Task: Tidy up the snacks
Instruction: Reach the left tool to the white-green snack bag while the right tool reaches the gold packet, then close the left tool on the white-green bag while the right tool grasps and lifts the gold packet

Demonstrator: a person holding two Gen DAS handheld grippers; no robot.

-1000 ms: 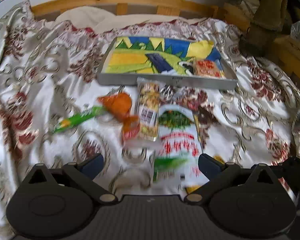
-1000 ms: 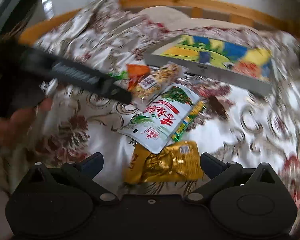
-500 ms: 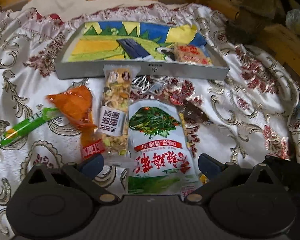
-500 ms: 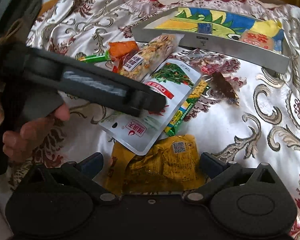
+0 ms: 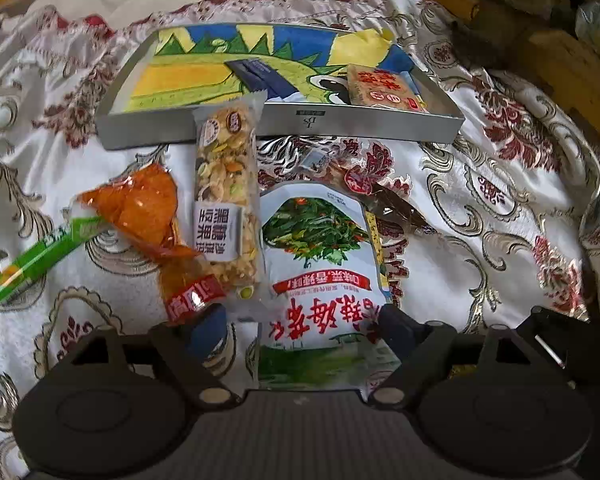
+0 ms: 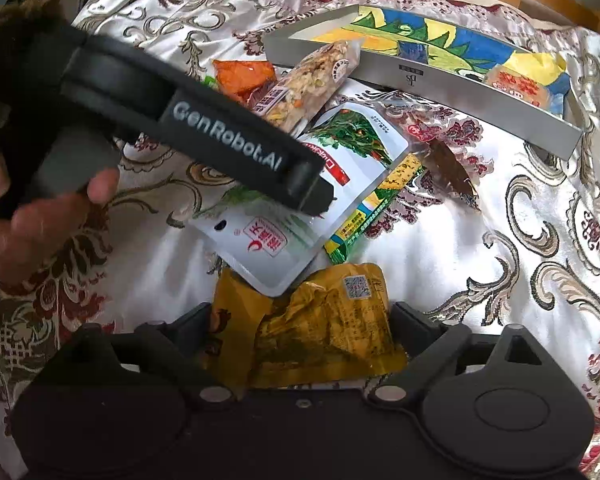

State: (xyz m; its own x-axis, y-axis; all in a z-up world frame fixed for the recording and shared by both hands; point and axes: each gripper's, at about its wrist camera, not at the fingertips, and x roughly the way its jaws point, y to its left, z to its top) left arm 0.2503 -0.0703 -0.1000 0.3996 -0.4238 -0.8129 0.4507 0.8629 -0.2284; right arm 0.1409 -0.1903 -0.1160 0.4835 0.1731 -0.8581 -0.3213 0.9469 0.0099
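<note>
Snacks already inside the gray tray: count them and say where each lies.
2. A dark blue packet lies near the middle of the gray tray; an orange-red packet sits at its right end. Others may be hidden.

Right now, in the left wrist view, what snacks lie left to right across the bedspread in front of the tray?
Green stick packet → crinkled orange wrapper → clear nut bar packet → white pouch with a greens picture → small brown wrapper.

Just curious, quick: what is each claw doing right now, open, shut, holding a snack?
Left claw: open, closing around the white pouch.
Right claw: open, closing around the yellow packet.
</note>
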